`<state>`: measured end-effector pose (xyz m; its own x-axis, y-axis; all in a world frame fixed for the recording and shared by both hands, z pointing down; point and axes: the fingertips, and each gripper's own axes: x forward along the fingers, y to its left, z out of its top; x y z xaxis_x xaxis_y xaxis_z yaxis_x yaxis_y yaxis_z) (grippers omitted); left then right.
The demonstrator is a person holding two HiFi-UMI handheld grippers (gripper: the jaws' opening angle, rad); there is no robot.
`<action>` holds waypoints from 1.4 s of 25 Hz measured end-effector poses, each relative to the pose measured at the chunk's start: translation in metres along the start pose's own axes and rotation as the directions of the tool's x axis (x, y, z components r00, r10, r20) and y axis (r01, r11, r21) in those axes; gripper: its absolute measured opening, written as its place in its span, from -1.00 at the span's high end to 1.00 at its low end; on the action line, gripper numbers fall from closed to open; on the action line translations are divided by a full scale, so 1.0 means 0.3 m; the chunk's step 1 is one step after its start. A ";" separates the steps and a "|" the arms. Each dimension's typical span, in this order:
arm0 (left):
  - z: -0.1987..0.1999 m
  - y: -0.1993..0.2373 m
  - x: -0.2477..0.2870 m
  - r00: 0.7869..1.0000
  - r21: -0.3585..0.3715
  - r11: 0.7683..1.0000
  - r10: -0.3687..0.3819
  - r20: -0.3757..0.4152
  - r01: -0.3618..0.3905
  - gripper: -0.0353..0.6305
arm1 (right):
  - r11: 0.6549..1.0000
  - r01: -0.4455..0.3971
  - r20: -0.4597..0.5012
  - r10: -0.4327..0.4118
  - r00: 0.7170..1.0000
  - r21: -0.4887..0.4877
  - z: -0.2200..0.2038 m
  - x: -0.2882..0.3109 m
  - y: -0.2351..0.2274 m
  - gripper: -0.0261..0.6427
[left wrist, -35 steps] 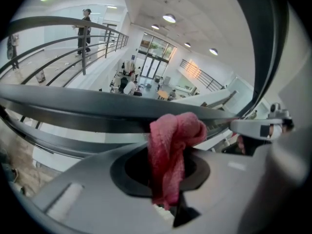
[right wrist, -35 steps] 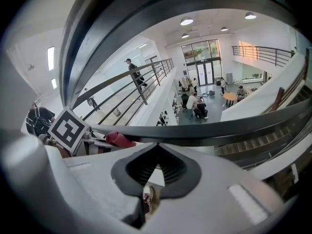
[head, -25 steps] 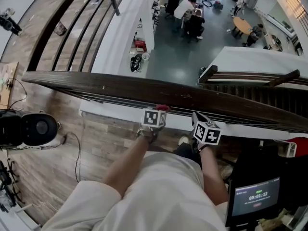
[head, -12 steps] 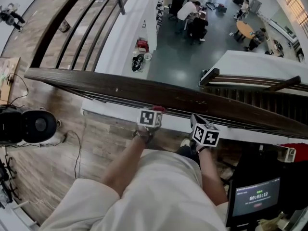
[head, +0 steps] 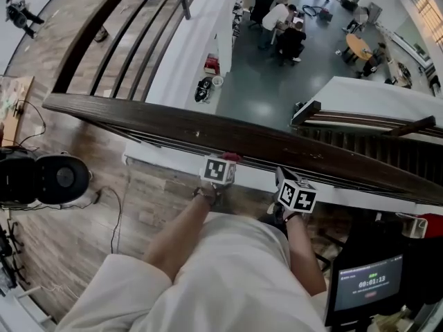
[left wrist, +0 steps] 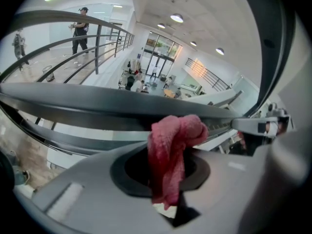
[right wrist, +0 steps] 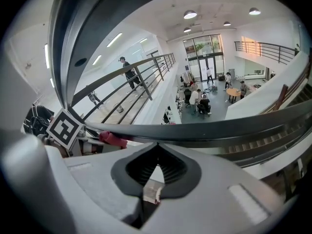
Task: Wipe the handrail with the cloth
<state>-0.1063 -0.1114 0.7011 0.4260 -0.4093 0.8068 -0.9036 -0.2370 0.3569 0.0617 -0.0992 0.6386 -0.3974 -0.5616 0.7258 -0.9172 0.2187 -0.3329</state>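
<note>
The red cloth (left wrist: 171,147) is clamped between the jaws of the left gripper (left wrist: 168,172), hanging down in a crumpled fold with its bunched top lying against the near edge of the dark wooden handrail (left wrist: 97,101). From the head view, the cloth (head: 232,156) shows as a small red patch at the rail's near side, just ahead of the left gripper (head: 227,162) and its marker cube. The handrail (head: 242,133) runs across from the left and slopes down towards the right. The right gripper (head: 282,173) sits just beside the left one, on the near side of the rail; in its own view the right gripper (right wrist: 157,172) has its jaws closed together with nothing between them, and the handrail (right wrist: 219,126) crosses just beyond their tips. Beyond the rail, far below, people sit round a table (head: 284,23) on a grey floor. A lit screen (head: 365,282) stands at the lower right, and a round black device (head: 59,178) rests on the wooden floor at the left.
</note>
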 end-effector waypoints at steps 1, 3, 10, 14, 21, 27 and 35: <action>0.002 0.001 -0.005 1.000 0.002 1.000 -0.006 0.000 0.006 0.63 | 1.000 0.000 -0.001 0.000 1.000 0.002 0.000 0.001 0.010 0.91; 0.001 0.013 -0.016 1.000 0.007 1.000 -0.017 -0.002 0.017 0.63 | 1.000 0.003 0.001 -0.003 1.000 0.009 -0.006 0.010 0.031 0.91; 0.012 0.091 -0.047 1.000 0.011 1.000 -0.019 -0.007 0.019 0.63 | 0.998 0.021 0.014 -0.022 1.000 0.056 -0.017 0.038 0.095 0.91; 0.010 0.120 -0.049 1.000 0.024 1.000 -0.007 -0.018 0.008 0.63 | 0.998 0.012 0.007 -0.012 1.000 0.066 -0.031 0.058 0.130 0.91; -0.056 0.113 -0.052 0.996 -0.068 0.997 -0.041 -0.074 0.036 0.63 | 0.999 -0.020 -0.035 0.019 0.999 -0.048 -0.037 0.079 0.190 0.91; -0.084 0.200 -0.088 0.981 -0.042 0.987 0.147 -0.126 -0.154 0.65 | 0.993 -0.071 -0.064 0.065 0.996 -0.099 -0.045 0.074 0.173 0.91; -0.096 0.151 -0.047 0.995 -0.130 0.989 0.067 -0.073 -0.076 0.66 | 0.991 -0.081 -0.068 0.074 0.995 -0.107 -0.081 0.063 0.139 0.91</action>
<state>-0.1544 -0.0909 0.7193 0.3598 -0.3589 0.8612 -0.9317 -0.0885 0.3524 0.0154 -0.0814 0.6530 -0.4651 -0.4881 0.7386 -0.8798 0.3473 -0.3245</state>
